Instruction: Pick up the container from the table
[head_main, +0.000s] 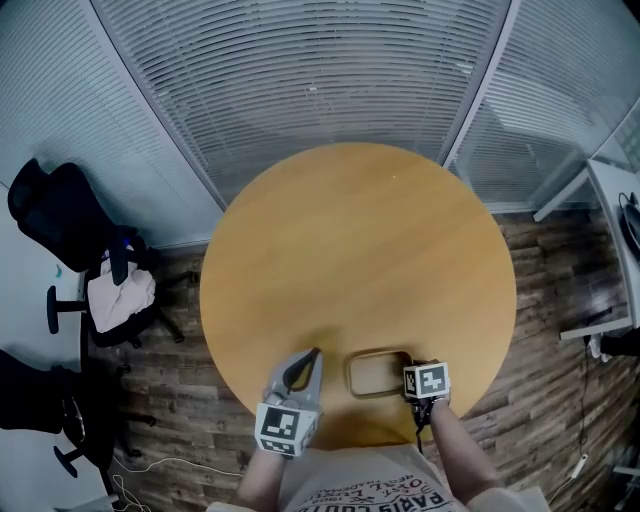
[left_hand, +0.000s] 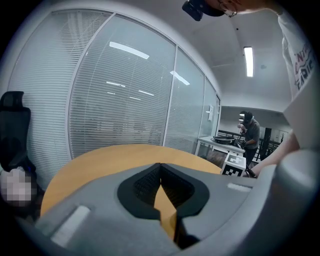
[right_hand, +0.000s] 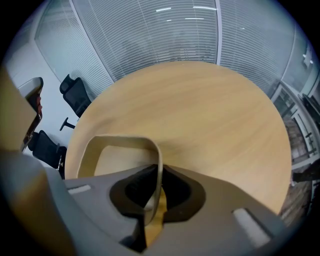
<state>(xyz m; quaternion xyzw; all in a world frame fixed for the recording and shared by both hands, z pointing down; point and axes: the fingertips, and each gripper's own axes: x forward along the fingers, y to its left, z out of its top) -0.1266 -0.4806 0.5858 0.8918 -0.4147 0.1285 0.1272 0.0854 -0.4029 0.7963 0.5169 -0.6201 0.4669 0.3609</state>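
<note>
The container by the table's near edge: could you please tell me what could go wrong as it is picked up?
1. The right hand-held gripper pinches only one thin wall of the container, so it may tilt, flex or slip on lifting.
2. The container sits close to the table edge nearest the person; if dropped, it could fall to the floor.
3. The left hand-held gripper, shut and empty, gives it no support.

Open tabletop (head_main: 360, 250) beyond container (head_main: 378, 353)

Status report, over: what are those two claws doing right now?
Right gripper shut on container rim. Left gripper shut, empty. Sits on table, nothing blocking.
</note>
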